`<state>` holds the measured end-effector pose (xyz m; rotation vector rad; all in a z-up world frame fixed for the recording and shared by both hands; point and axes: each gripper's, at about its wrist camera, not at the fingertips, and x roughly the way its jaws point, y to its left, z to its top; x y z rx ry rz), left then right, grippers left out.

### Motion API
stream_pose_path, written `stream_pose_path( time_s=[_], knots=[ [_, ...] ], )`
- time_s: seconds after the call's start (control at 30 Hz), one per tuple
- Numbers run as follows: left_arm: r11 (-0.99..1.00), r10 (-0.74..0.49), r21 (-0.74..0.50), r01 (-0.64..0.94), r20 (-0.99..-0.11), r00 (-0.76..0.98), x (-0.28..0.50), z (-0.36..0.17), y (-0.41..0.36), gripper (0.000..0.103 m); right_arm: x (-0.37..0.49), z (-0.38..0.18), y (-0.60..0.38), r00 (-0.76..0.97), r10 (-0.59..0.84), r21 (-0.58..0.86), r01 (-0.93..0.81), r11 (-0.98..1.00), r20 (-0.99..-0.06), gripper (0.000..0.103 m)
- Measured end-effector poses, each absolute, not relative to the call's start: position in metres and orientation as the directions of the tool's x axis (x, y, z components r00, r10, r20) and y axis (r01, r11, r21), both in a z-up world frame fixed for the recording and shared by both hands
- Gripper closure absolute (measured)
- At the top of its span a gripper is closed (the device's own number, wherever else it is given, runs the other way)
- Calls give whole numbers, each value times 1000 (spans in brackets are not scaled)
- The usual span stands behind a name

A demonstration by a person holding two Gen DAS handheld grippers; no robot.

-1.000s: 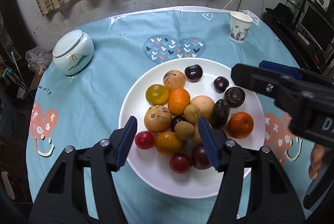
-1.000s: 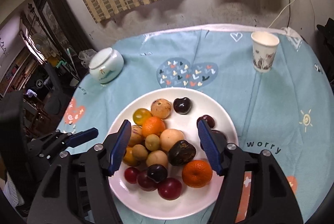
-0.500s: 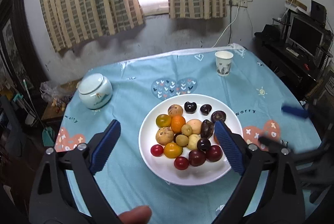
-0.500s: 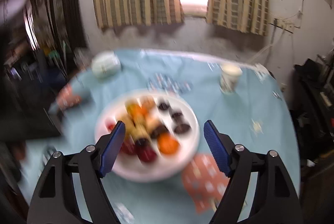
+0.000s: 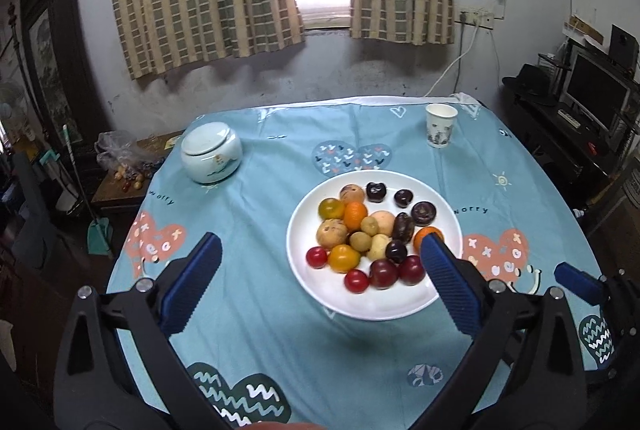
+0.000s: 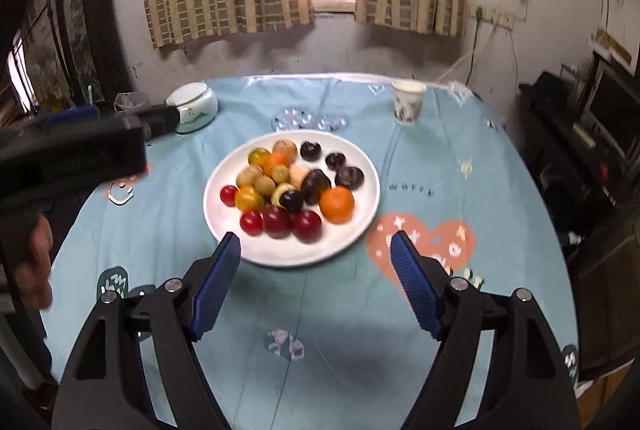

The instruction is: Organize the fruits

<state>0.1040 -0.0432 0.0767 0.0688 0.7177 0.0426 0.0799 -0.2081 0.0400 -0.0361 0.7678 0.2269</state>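
All the mixed fruit (image 5: 370,234) sits piled on the white plate (image 5: 384,304), seemingly done; left gripper (image 5: 320,286) opening empty, right gripper (image 6: 316,280) spread empty.

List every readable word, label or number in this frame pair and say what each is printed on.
"worry" on the light blue patterned tablecloth, right of the white round plate, near its far right edge.
"worry" again on the tablecloth, by the white lidded ceramic jar.
Letters in the coral hearts: not legible as words.
Print on the white paper cup: too small to read.
Papers on the wall: unreadable.
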Motion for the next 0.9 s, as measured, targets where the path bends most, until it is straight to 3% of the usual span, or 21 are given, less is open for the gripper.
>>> stream_pose_path(
  time_s=[0.37,0.73,0.9],
  knots=[
    [995,24,-58,-82,-657,753,93,77,-4,2,78,34,-184,667,229,51,-275,960,-709,25],
    [999,38,11,-42,-677,735,100,72,-20,2,79,29,-183,660,218,42,-272,961,-719,25],
    [999,13,-14,-31,-674,739,99,75,-20,2,79,25,-186,658,213,39,-269,962,-722,25]
  ],
)
